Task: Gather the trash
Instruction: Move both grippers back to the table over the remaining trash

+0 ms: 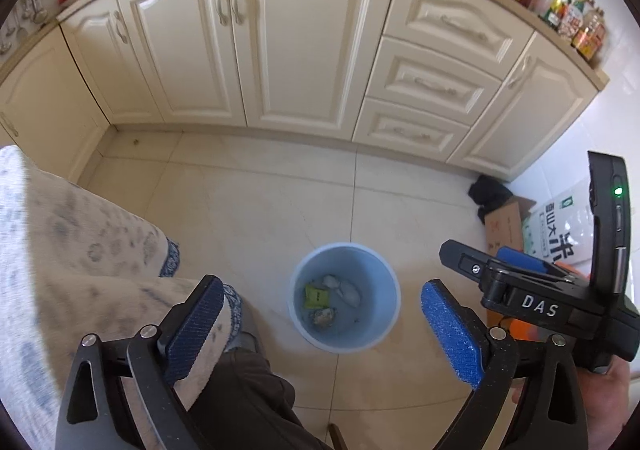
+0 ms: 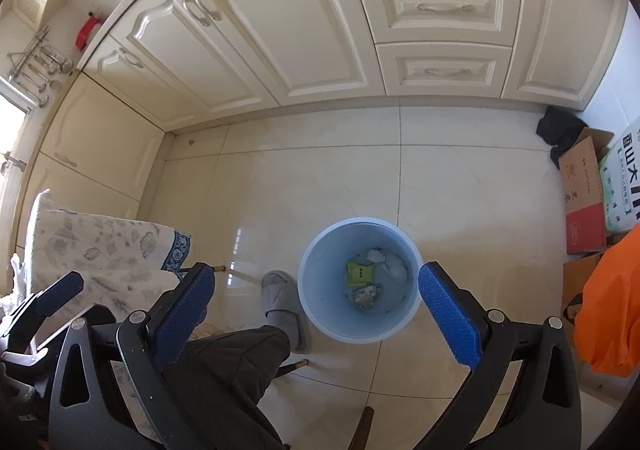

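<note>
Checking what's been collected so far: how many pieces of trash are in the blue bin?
4: a yellow-green packet at left, two white crumpled pieces at back right, a printed wrapper in front. More may hide underneath.

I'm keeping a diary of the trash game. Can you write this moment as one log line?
left gripper: open, empty | right gripper: open, empty | bin: on floor, holds yellow packet, white wads
</note>
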Tool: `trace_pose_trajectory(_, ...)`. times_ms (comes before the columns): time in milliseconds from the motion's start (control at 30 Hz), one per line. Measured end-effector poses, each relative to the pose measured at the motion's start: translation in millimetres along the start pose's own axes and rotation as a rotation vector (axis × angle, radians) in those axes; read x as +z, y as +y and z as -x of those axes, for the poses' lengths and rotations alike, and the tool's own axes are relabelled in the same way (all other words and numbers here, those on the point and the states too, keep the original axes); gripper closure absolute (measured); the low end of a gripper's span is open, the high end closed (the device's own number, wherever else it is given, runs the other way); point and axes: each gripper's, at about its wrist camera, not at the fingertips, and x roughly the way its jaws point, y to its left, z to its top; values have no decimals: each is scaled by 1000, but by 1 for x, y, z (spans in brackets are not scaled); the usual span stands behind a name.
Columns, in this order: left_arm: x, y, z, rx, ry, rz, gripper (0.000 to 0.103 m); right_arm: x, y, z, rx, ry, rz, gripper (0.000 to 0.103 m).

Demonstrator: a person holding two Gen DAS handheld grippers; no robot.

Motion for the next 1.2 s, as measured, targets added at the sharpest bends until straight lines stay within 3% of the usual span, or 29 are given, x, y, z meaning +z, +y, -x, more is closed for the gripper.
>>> trace_pose_trajectory(333, -17, 8, 77, 1, -165, -8, 2, -4, 40, 53, 36, -92, 56, 0)
trace_pose_trajectory(467, -45, 19, 122, 21, -262, 26, 1, -7, 74, 81, 69, -149, 108, 0)
trace_pose_trajectory(667, -126, 57, 222, 75, -403, 100, 1, -16, 141, 127, 150, -234, 223, 0)
trace_pose_trajectory(867, -185, 72, 289, 161, -525, 181, 1, -34, 213, 162, 237, -291, 347, 0)
trace_pose_trajectory(1067, -278, 98, 356, 242, -596, 275, 1, -59, 273, 185, 314, -316, 462, 0)
trace_pose_trajectory(1200, -315, 111, 388, 291, -634, 345, 1, -77, 314, 196, 363, -327, 548, 0)
